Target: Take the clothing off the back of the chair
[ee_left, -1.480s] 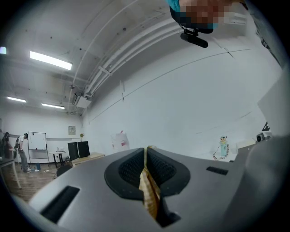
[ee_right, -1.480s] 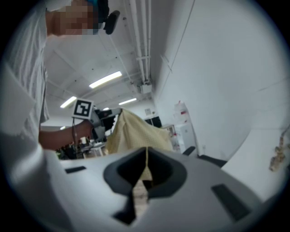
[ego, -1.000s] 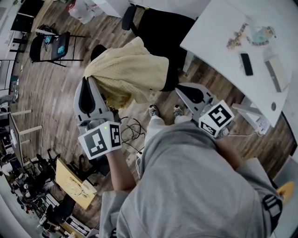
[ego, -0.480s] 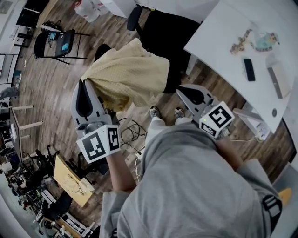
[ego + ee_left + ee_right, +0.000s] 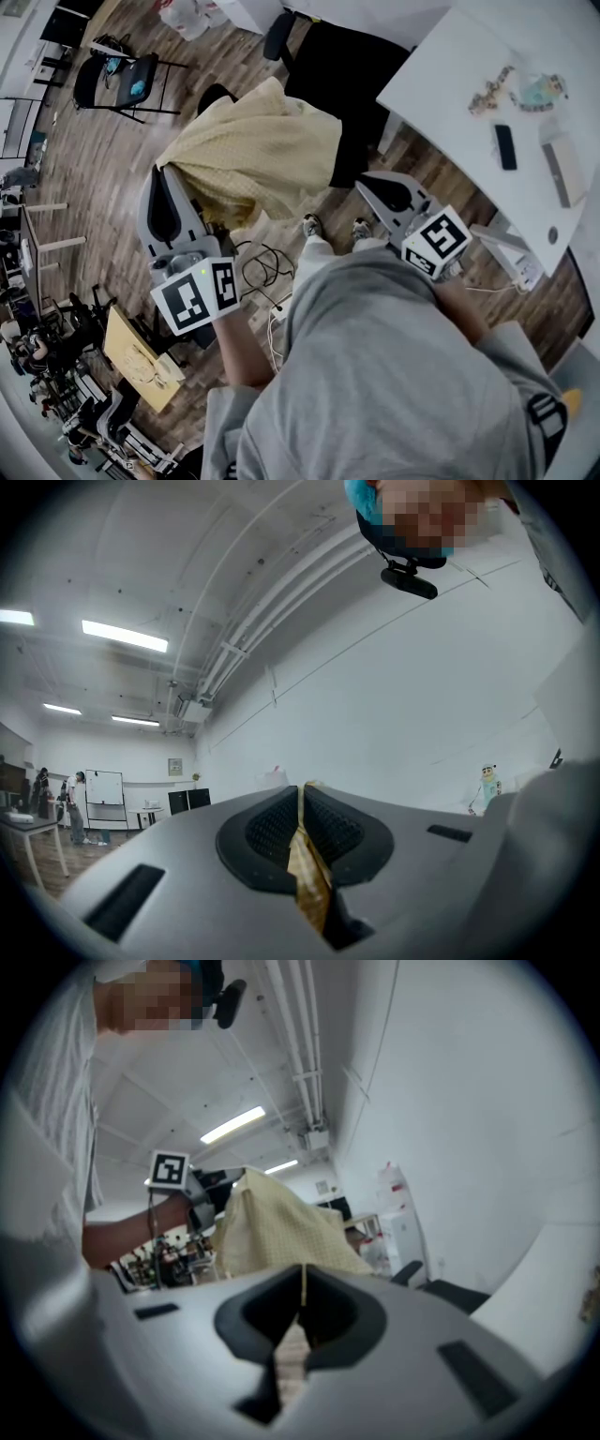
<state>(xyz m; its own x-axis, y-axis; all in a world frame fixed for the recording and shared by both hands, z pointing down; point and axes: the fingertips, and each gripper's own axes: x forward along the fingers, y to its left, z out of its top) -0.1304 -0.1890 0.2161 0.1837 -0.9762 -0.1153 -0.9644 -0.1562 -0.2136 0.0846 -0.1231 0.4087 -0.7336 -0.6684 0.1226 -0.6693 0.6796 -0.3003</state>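
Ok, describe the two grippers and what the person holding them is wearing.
The left gripper and right gripper are light grey tapered shells, with black pads set inside the fingers. Behind each sits a white cube printed with black square markers. A small green light glows on the left one. The person wears a grey sweatshirt.

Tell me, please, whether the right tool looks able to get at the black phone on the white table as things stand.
Probably not yet: the right tool looks shut on the yellow cloth, which the left tool also grips. The phone itself lies uncovered on the table.
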